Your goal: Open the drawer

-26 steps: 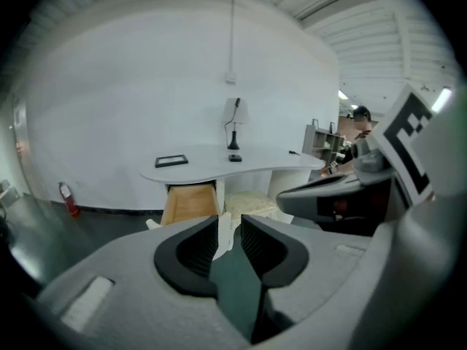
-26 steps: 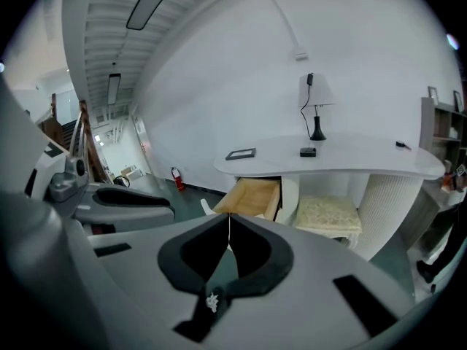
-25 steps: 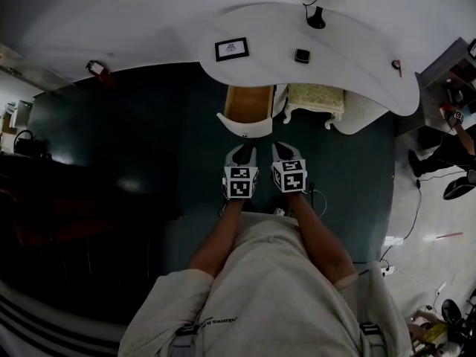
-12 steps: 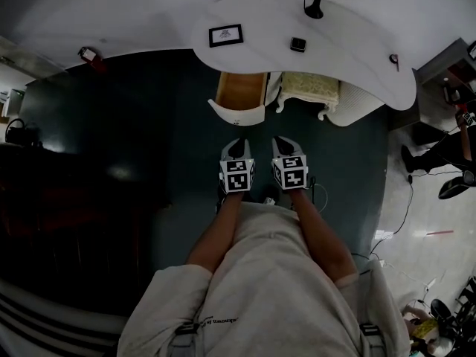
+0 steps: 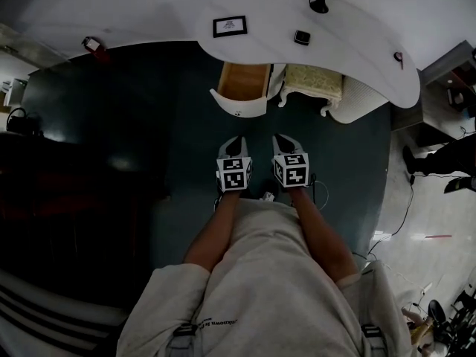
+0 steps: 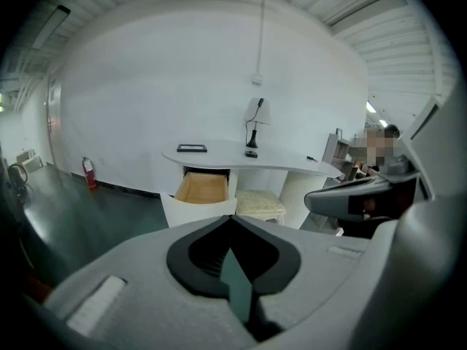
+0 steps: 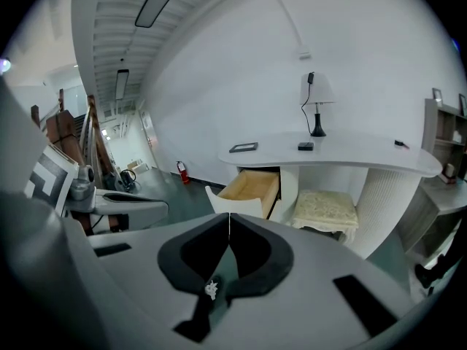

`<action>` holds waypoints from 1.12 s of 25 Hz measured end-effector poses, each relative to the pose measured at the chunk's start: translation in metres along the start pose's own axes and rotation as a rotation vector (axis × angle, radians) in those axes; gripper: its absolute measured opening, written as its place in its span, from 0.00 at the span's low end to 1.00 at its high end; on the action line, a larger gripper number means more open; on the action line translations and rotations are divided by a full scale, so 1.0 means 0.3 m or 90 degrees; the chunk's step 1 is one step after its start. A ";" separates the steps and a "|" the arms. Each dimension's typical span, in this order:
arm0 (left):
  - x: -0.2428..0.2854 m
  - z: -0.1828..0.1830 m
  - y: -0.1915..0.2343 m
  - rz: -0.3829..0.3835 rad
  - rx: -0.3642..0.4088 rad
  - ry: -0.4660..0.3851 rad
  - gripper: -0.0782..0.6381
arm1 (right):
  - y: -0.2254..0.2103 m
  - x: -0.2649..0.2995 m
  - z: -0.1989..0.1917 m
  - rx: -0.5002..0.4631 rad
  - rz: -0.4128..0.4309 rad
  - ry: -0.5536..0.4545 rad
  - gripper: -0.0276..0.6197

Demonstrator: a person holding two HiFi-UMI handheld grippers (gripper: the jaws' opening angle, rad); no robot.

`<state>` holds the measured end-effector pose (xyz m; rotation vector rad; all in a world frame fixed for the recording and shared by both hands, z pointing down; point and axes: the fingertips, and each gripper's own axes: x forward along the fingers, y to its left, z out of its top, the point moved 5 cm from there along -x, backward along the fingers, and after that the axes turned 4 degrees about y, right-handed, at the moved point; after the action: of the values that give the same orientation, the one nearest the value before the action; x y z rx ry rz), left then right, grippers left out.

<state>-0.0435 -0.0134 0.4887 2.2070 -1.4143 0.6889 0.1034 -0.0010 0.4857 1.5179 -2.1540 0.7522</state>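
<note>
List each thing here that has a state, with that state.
drawer: pulled open, nothing seen inside.
left gripper: shut, empty; jaws have just been closing.
right gripper: shut, empty.
lamp: upright on the desk; lit or not, unclear.

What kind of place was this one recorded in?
Probably a staged room set inside a large hall or lab: a curved white desk with a lamp and open drawer, a cushioned stool alongside, and a fire extinguisher against the bare wall.
</note>
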 end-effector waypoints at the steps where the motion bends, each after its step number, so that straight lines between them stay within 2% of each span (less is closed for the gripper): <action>1: -0.004 -0.005 0.006 0.006 0.001 -0.001 0.12 | 0.004 -0.001 -0.001 -0.002 0.001 0.000 0.07; 11: -0.026 -0.019 0.036 0.030 0.009 -0.014 0.12 | 0.044 0.012 -0.007 -0.017 0.023 0.005 0.07; 15: -0.024 -0.029 0.041 0.031 0.011 -0.002 0.12 | 0.053 0.007 -0.018 -0.018 0.026 0.013 0.07; 21: -0.030 -0.041 0.030 0.023 0.013 0.003 0.12 | 0.027 0.013 -0.026 0.008 0.019 0.022 0.07; 28: -0.041 -0.038 0.056 0.030 0.000 -0.002 0.12 | 0.027 0.031 -0.023 0.011 0.003 0.021 0.07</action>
<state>-0.0651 -0.0046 0.4915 2.1826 -1.4723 0.7010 0.0927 -0.0014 0.4950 1.4990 -2.1331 0.7945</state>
